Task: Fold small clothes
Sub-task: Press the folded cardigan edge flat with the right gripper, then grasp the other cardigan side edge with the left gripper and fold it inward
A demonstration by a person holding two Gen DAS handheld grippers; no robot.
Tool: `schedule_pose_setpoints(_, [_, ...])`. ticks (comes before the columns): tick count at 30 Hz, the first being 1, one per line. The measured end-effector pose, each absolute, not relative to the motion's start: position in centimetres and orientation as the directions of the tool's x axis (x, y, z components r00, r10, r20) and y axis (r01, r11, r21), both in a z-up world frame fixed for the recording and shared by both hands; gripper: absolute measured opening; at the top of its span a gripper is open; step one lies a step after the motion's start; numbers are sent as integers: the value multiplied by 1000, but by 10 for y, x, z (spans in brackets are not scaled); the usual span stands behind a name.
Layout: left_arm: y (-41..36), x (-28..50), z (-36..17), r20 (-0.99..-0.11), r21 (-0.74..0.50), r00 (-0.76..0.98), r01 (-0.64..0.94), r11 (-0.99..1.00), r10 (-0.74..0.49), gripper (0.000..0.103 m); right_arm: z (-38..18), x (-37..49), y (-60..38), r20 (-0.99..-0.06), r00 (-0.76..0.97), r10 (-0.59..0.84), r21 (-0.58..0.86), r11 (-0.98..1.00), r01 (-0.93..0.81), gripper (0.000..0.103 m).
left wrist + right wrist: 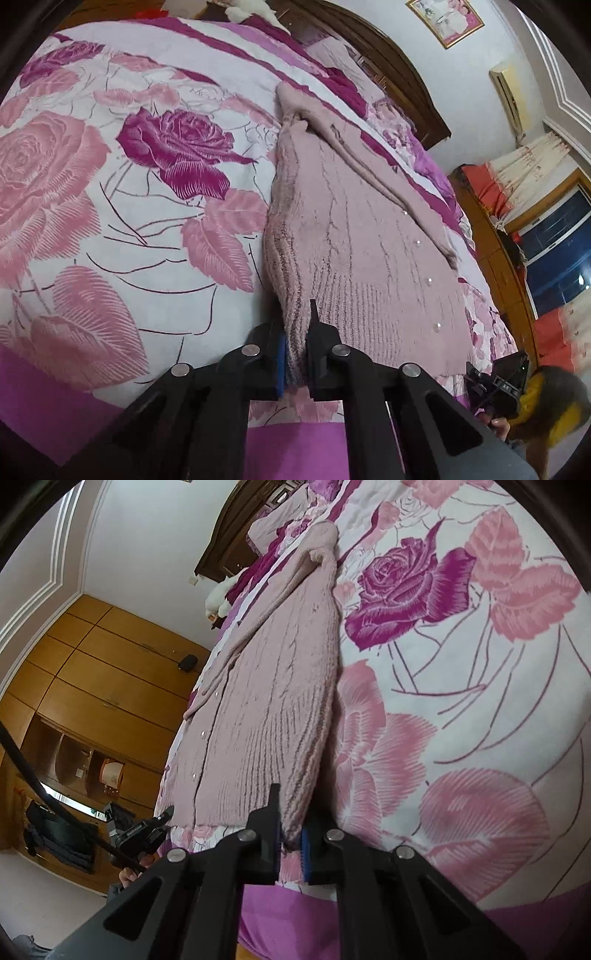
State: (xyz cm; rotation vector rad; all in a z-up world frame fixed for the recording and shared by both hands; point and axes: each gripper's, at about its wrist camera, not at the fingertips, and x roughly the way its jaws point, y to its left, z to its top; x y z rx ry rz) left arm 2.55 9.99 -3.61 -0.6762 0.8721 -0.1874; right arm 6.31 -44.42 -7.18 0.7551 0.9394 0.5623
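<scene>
Left wrist view showed my left hand-held gripper (295,354) pinching one hem corner of the pink cardigan (354,240), which lay stretched along the rose-print bed (110,184). My right hand-held gripper (290,836) was clamped on the other hem corner.

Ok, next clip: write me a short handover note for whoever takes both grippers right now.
Left gripper: shut on the hem corner of the pink cardigan.
Right gripper: shut on the opposite hem corner.
The cardigan lies lengthwise on the floral bedspread, buttons facing up, one sleeve laid along its body, collar at the far end.
Done: both hem corners gripped.
Left: probably carry the hem up toward the collar, then release and tidy the fold.
</scene>
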Motion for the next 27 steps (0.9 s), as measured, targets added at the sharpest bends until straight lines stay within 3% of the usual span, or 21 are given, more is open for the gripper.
schedule_pose_setpoints(15, [104, 27, -29, -636, -614, 640, -83, 785, -431, 0, -63, 64, -454, -489, 511, 707, 761, 632, -147, 8])
schedule_pose_setpoints(20, [103, 30, -3, -562, -621, 701, -7, 784, -439, 0, -40, 71, -451, -455, 541, 707, 731, 644, -225, 7])
schedule_pose_setpoints(23, [101, 40, 10, -585, -618, 687, -34, 785, -431, 0, -23, 75, -447, -407, 573, 712, 717, 637, -282, 7])
schedule_pose_setpoints(27, [99, 45, 34, -551, -596, 722, 10, 803, -418, 0, -2, 86, -440, -388, 595, 704, 696, 647, -312, 7])
